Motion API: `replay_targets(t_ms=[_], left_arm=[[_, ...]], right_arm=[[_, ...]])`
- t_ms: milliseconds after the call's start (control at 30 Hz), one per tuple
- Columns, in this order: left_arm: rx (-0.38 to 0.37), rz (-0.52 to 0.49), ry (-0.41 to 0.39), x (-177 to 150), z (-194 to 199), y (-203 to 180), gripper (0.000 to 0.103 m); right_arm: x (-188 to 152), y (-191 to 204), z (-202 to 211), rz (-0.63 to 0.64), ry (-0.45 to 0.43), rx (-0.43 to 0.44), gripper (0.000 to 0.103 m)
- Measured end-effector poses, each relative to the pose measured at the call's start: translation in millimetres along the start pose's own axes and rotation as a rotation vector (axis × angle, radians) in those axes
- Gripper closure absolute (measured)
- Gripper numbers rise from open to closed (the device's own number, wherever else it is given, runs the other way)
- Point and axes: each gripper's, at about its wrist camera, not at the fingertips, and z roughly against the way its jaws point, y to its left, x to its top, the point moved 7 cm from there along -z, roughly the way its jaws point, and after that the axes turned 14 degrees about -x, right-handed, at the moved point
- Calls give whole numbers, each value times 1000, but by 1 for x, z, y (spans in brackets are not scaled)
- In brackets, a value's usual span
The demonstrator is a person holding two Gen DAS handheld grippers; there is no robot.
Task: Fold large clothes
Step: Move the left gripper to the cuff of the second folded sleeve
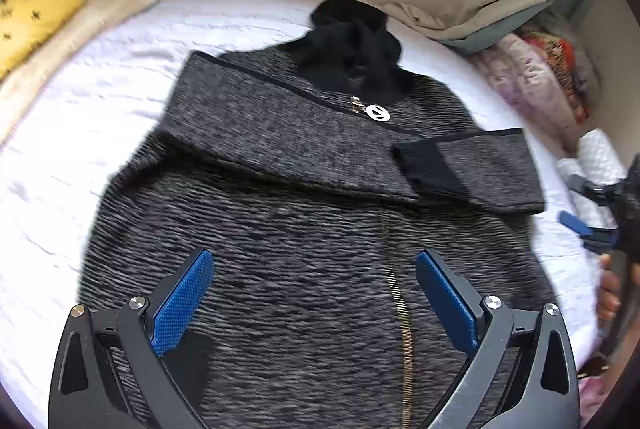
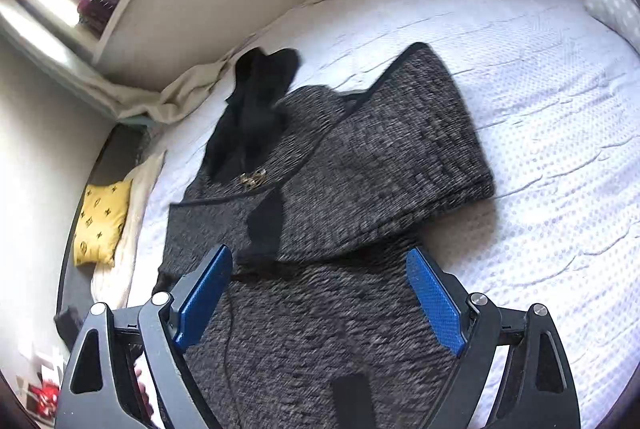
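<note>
A dark grey mottled zip jacket with a black collar lies flat on the white bed sheet. Both sleeves are folded across its chest, and the black cuff of one rests on the other. A gold zipper runs down the front. My left gripper hovers open over the jacket's lower half, nothing between its blue pads. In the right wrist view the jacket fills the middle, with the folded sleeve on top. My right gripper stands open above it, empty; it also shows at the left view's right edge.
A yellow patterned cushion lies at the bed's far left corner, also seen in the right wrist view. Crumpled beige bedding lines the wall. Folded patterned quilts are piled at the right side. A hand shows at the right edge.
</note>
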Motion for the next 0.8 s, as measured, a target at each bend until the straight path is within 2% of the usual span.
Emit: replay_targets(t_ms=[100,200,300,467,600,800], left_arm=[[-60,24,-7,3,2,-11,3],[-162,78,-10,12,-2,-24,7],[-266,146,17,28,-16,-41,14],[-356,191,90,48,-58,-73,18],[-391,268,156,48,-98,-79,19],[-367,377,227,33,-146,-66,34]], right_arm=[[10,0,1,-8,-16,4,14],[17,6,7,-14,-30,32,14],[20,14,14,17,-50,46,14],[23,20,26,74,-94,27,14],[24,14,31,52,-86,59,14],[32,0,39,4,-95,76,15]])
